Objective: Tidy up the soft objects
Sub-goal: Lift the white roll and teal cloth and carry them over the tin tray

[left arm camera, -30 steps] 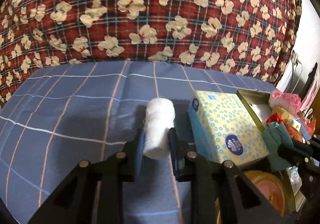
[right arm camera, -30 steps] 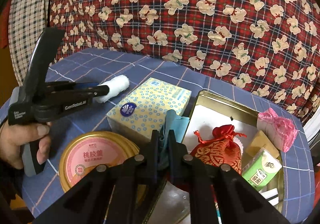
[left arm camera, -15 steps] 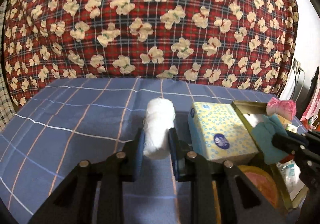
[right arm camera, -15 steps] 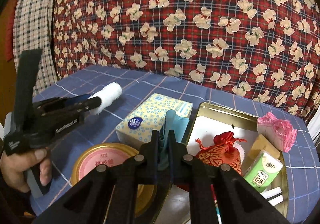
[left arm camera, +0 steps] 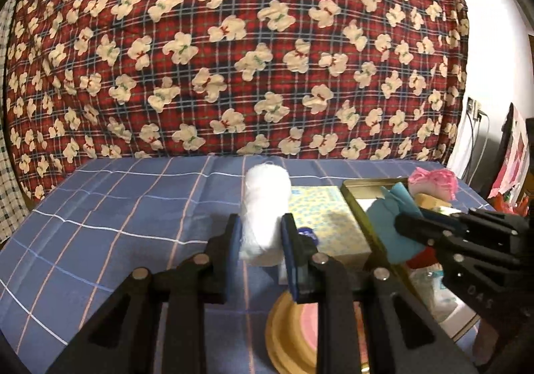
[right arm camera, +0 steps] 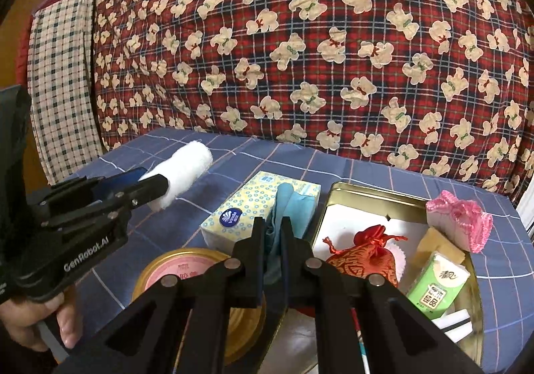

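My left gripper [left arm camera: 261,233] is shut on a white rolled towel [left arm camera: 265,207] and holds it in the air above the blue checked tablecloth; the towel also shows in the right wrist view [right arm camera: 183,170]. My right gripper [right arm camera: 273,230] is shut on a teal cloth [right arm camera: 290,207], held above the gold tin [right arm camera: 363,193] and next to the yellow tissue pack [right arm camera: 253,207]. The teal cloth also shows in the left wrist view [left arm camera: 390,223].
The gold tin holds a red pouch [right arm camera: 363,253], a green tissue packet [right arm camera: 437,284] and a pink frilly item [right arm camera: 457,213] on its rim. A round gold lid [right arm camera: 180,270] lies in front. A red bear-print quilt [right arm camera: 317,40] rises behind the table.
Both grippers have risen with their loads. The left one has lifted the white towel higher and drifted right, over the tissue pack edge.
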`<state>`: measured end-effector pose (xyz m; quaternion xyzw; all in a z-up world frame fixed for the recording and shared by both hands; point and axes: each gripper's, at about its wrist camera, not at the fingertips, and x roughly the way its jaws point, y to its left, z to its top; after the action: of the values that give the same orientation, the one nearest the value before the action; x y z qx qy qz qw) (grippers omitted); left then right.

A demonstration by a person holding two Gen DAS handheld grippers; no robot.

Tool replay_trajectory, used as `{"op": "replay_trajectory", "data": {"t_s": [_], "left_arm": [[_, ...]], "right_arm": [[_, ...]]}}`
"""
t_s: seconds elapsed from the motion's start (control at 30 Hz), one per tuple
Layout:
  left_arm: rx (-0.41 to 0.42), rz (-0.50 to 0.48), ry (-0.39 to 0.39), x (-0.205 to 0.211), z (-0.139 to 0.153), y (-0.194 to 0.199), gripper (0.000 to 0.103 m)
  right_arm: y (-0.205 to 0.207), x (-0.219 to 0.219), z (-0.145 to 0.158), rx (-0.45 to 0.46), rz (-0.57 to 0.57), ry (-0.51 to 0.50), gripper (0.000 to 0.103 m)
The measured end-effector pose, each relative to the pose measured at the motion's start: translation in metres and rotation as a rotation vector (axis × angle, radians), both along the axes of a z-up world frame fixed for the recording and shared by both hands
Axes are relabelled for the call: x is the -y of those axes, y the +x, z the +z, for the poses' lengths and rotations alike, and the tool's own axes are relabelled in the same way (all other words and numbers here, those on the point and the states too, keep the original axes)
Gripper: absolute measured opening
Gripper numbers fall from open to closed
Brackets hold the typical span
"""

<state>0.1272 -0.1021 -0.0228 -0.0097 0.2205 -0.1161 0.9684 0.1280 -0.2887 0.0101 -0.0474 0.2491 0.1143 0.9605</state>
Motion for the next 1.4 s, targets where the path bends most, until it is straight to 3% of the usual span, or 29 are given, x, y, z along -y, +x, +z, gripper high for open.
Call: {"op": "replay_trajectory", "data": {"t_s": [0.67,1.4], "left_arm": [[0.037,-0.063,0.015,0.044,0.021,-0.018,0.022],[0.053,-0.125,0.02,0.084,0.029,-0.03,0.022]], "right_arm": [[-0.018,0.028,0.016,0.071,-0.039,0.042,0.009],[-0.031,0.064,0.019,0.09,-0.086,0.087,0.009]]}}
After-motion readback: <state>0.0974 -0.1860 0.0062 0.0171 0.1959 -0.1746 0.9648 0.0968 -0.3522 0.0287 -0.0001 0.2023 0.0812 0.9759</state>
